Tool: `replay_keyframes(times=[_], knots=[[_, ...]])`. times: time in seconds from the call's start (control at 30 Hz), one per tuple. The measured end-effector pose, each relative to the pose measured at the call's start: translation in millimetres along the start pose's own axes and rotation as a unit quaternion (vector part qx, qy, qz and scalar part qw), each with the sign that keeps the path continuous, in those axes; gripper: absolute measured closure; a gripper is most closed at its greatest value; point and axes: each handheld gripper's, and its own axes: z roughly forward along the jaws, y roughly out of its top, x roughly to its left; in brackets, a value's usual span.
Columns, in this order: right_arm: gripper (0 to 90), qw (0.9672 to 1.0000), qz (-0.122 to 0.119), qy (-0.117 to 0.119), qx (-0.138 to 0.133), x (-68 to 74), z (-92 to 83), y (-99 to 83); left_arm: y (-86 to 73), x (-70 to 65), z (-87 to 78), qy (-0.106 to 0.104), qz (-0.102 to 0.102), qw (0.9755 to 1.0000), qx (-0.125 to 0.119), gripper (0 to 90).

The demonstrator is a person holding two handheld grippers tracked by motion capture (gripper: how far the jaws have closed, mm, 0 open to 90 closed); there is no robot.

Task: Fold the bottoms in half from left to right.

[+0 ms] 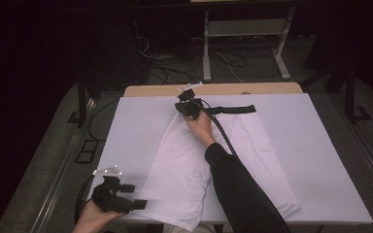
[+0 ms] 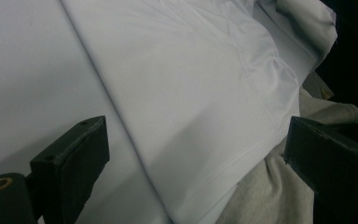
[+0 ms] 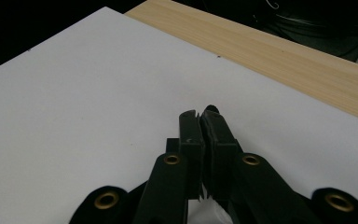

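Worktop [image 1: 320, 160] under white sheet, wooden strip bare at far edge. White garment [image 1: 184, 165] spread across middle, near hem hanging over near edge. Right gripper [image 1: 187, 108] at garment's far end, jaws pressed together; whether they pinch cloth, cannot tell. Left gripper [image 1: 138, 196] at near-left corner, jaws wide apart, holding nothing, garment hem just beyond.

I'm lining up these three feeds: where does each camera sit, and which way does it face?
High view: above the person's side, facing forward and down on the white-covered table; forearms, both hand-held grippers.
Left gripper view: rides the left hand-held gripper, looking between its open jaws at the white cloth garment.
Right gripper view: rides the right hand-held gripper, shut jaws facing the table's wooden far edge.
Shared: the high and left gripper views show the garment.
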Motion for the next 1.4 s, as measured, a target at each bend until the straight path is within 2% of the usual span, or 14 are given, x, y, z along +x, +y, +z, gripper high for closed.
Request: replay_keyframes(times=[0.13, 0.4, 0.67, 0.77, 1.0, 1.13, 1.23, 1.4], knots=[[85.7, 1.0000, 0.001, 0.000, 0.000, 0.0, -0.6, 0.3, -3.6, -0.1, -2.3, -0.002, -0.004, 1.0000, 0.003, 12.5], [85.7, 1.0000, 0.003, 0.002, -0.003, -1.2, -0.7, -0.3, -9.8, 1.2, -6.1, -0.005, -0.013, 0.9998, 0.011, 19.0], [85.7, 1.0000, 0.004, 0.003, -0.005, -2.4, -1.2, 0.0, -15.6, 3.0, -3.3, -0.012, -0.022, 0.9994, 0.026, 29.0], [85.7, 1.0000, 0.004, 0.004, -0.005, -2.4, -1.2, 0.0, -16.2, 3.5, -2.5, -0.014, -0.025, 0.9992, 0.027, 38.0], [85.7, 0.9999, 0.005, 0.006, -0.008, -3.0, -2.4, -0.3, -16.9, 6.7, 1.4, -0.020, -0.025, 0.9988, 0.036, 65.9], [85.7, 0.9999, 0.006, 0.009, -0.008, -3.6, -2.9, -0.8, -17.0, 10.9, 4.2, -0.029, -0.035, 0.9980, 0.043, 80.2], [85.7, 0.9999, 0.008, 0.011, -0.010, -3.7, -3.2, -0.9, -16.5, 10.0, 5.8, -0.032, -0.025, 0.9981, 0.046, 85.7], [85.8, 0.9998, 0.008, 0.015, -0.011, -4.4, -4.8, -0.9, -13.2, 4.3, 5.2, -0.032, 0.004, 0.9982, 0.050, 86.8]])
